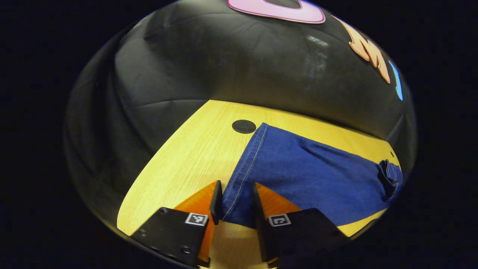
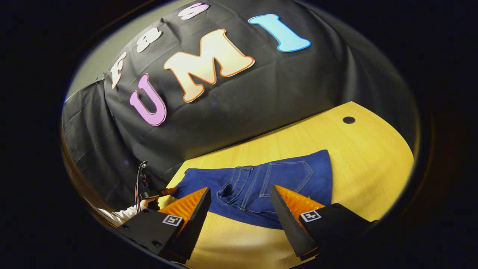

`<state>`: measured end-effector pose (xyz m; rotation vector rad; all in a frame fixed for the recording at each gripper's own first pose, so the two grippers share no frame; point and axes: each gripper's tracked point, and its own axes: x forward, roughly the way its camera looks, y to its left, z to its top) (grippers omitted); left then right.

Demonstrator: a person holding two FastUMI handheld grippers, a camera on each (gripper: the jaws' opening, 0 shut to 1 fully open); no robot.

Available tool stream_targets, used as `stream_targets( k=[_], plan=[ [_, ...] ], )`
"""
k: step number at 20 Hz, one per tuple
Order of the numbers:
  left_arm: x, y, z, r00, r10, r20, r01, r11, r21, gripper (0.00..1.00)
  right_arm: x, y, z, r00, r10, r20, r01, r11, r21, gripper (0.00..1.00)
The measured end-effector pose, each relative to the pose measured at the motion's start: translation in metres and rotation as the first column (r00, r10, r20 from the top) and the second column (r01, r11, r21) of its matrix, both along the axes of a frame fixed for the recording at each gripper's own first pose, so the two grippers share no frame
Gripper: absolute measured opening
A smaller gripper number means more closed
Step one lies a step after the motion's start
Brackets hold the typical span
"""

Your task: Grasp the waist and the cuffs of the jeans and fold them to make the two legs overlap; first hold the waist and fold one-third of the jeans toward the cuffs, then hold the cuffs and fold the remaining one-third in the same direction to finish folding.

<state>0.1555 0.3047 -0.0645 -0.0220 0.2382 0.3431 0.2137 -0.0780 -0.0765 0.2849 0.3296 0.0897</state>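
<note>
Jeans [image 1: 310, 179] hem between left gripper [image 1: 237, 201] fingers

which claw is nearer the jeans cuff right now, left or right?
Left. The left claw has its fingers either side of the cuff edge. The right claw is open at the waist end, opposite the cuff.

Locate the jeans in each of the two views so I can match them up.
Left gripper view: jeans lie centre-right, cuff hem between the fingers.
Right gripper view: jeans lie low centre, waist and pocket toward the camera.
Shared landmark: the black round cap set in the table.
</note>
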Motion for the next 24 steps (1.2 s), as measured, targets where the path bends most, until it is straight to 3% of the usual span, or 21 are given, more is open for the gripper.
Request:
stream_targets(
  k=[2, 3, 7, 10, 14, 24],
  plan=[
    [0.000, 0.003, 0.002, 0.999, -0.017, 0.041, 0.019, 0.998, -0.065, 0.30, -0.007, -0.006, 0.002, 1.000, -0.026, -0.002, 0.026, 1.000, 0.006, 0.98],
    [-0.001, 0.004, 0.003, 0.998, -0.023, 0.060, 0.029, 0.995, -0.099, 0.18, -0.011, -0.011, 0.002, 0.999, -0.039, -0.002, 0.039, 0.999, 0.007, 0.98],
    [0.001, 0.002, 0.005, 0.993, -0.042, 0.110, 0.066, 0.970, -0.234, 0.00, -0.021, -0.025, 0.009, 0.996, -0.084, 0.005, 0.084, 0.996, 0.016, 0.98],
    [0.000, -0.005, 0.016, 0.986, -0.067, 0.152, 0.105, 0.960, -0.260, 0.00, -0.025, -0.038, 0.014, 0.993, -0.117, 0.009, 0.117, 0.993, 0.004, 0.98],
    [-0.002, -0.051, 0.062, 0.951, -0.172, 0.258, 0.239, 0.937, -0.256, 0.00, -0.031, -0.049, 0.026, 0.990, -0.140, 0.022, 0.140, 0.990, 0.007, 0.98],
    [0.007, -0.235, 0.133, 0.860, -0.411, 0.302, 0.462, 0.879, -0.119, 0.00, -0.052, -0.098, 0.049, 0.984, -0.169, 0.048, 0.168, 0.986, 0.017, 0.98]
  ],
)
